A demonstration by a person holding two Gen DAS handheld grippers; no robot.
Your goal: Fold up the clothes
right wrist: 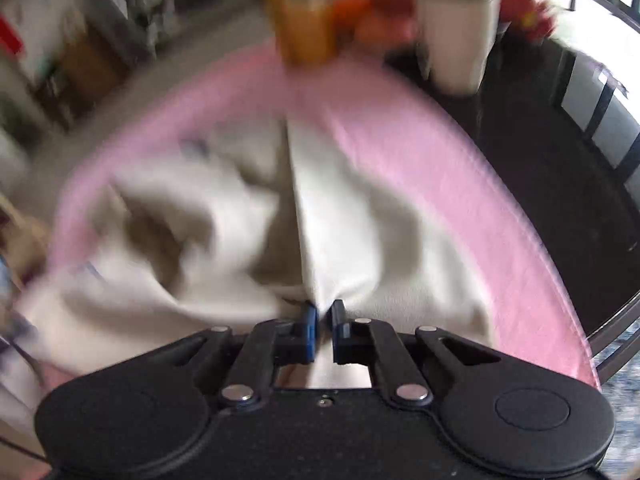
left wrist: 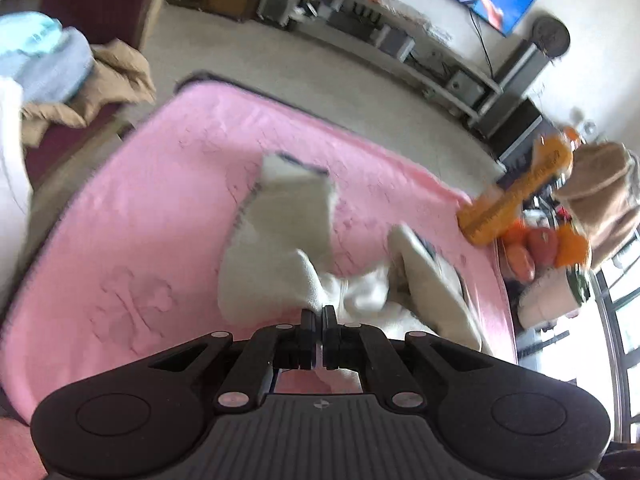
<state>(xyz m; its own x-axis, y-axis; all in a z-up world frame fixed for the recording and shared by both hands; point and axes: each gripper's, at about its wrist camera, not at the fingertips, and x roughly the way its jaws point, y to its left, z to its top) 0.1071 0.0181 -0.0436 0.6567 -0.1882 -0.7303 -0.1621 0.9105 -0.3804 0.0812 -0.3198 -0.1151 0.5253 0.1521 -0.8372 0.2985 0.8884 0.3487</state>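
Note:
A cream garment [left wrist: 280,236] with dark trim lies crumpled on a pink cloth-covered table [left wrist: 160,208]. My left gripper [left wrist: 319,312] is shut on a bunched fold of the garment at its near edge. In the right wrist view the same cream garment [right wrist: 340,216] spreads over the pink table [right wrist: 460,184], pulled into a taut ridge that runs to my right gripper [right wrist: 323,308], which is shut on the fabric. Both views are blurred by motion.
A chair with a heap of tan and blue clothes [left wrist: 80,76] stands at the far left. An orange object [left wrist: 516,196] and a white planter with flowers [right wrist: 460,32] sit at the table's far edge. A TV shelf [left wrist: 420,52] lines the wall.

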